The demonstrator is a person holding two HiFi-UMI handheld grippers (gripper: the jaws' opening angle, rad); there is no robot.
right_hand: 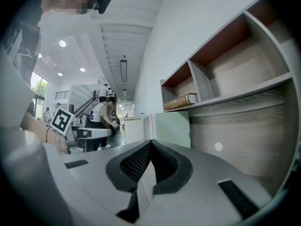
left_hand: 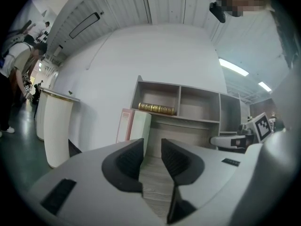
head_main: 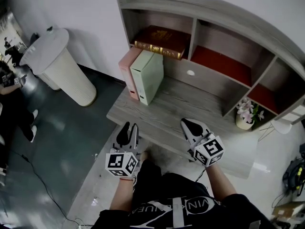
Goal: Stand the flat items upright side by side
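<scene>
Left claw point(head_main: 129, 129) narrowly parted, right claw point(head_main: 189, 124) closed, both empty; gilt lettering on book point(head_main: 159, 41) illegible.

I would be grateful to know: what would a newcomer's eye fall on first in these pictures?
Most striking are the pink file box and the green file box, upright side by side at the left end of the desk. Above them a brown book with gilt trim lies flat in the top left compartment of the shelf. The left gripper and right gripper hover empty near the desk's front edge.
</scene>
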